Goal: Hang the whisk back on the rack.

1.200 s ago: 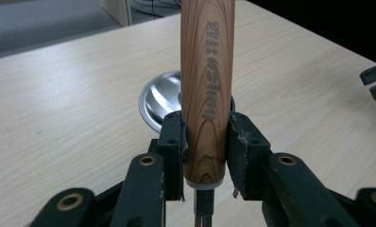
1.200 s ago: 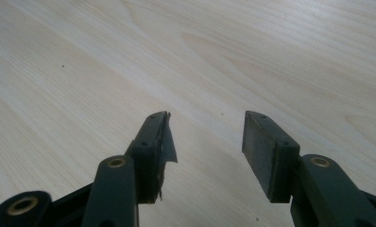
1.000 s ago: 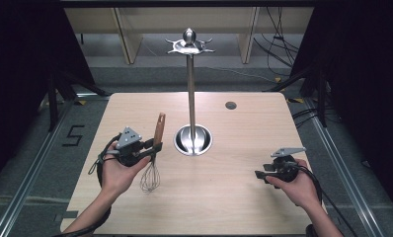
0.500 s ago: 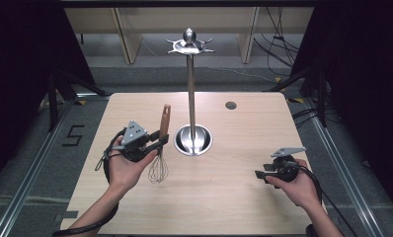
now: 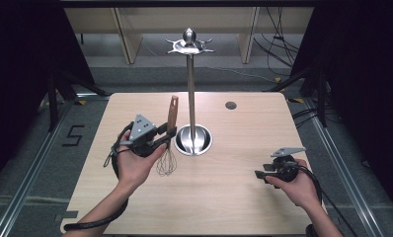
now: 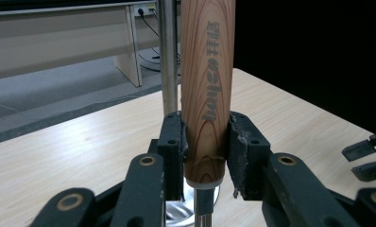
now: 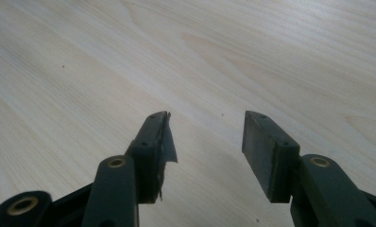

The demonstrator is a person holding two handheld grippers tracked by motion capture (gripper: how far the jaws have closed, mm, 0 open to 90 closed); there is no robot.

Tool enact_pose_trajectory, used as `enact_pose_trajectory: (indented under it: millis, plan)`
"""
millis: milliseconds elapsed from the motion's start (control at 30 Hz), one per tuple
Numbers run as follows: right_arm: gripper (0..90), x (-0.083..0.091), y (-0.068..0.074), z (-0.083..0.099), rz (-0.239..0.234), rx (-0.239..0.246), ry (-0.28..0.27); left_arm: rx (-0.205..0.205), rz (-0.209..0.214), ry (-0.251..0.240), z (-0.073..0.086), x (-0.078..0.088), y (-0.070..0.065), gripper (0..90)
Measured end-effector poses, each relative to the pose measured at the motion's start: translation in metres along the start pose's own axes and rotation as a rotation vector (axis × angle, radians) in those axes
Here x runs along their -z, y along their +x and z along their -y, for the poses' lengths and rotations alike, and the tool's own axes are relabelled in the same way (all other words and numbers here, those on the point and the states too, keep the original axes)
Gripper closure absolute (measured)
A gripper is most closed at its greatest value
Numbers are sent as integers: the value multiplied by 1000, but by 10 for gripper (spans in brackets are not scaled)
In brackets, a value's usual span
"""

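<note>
A whisk with a wooden handle [image 5: 172,112] and a wire head [image 5: 167,162] is held upright above the table, handle up. My left gripper [image 5: 168,135] is shut on the handle's lower end; in the left gripper view the handle [image 6: 207,90] sits clamped between both pads. Just right of the whisk stands a tall metal stand: a pole [image 5: 190,94] on a round base [image 5: 193,139], topped by a ring of hooks [image 5: 189,46]. My right gripper [image 5: 259,174] hovers low over the table's right front, open and holding nothing [image 7: 205,142].
The light wooden table [image 5: 234,197] has a small dark round hole [image 5: 230,105] near its back edge. Dark floor with metal rails surrounds it. Wooden furniture legs and cables lie beyond the far edge.
My left gripper has lifted the whisk and carried it right, toward the stand's pole, bringing the handle more upright. The right gripper has stayed in place.
</note>
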State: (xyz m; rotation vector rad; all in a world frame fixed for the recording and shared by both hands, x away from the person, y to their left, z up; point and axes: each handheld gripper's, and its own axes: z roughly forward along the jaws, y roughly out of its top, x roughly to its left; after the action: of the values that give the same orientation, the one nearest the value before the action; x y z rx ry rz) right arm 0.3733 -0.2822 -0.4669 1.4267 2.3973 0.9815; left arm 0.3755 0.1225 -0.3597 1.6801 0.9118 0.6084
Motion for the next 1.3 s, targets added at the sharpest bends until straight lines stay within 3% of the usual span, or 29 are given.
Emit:
enact_pose_trajectory:
  millis: [500,1300]
  plan:
    - [520,1,0,0,-6,-1,12,-8,-28,-35,-15,-10,-18,682]
    - [520,1,0,0,2,2,7,-13,-70,-65,-33,-12,-22,682]
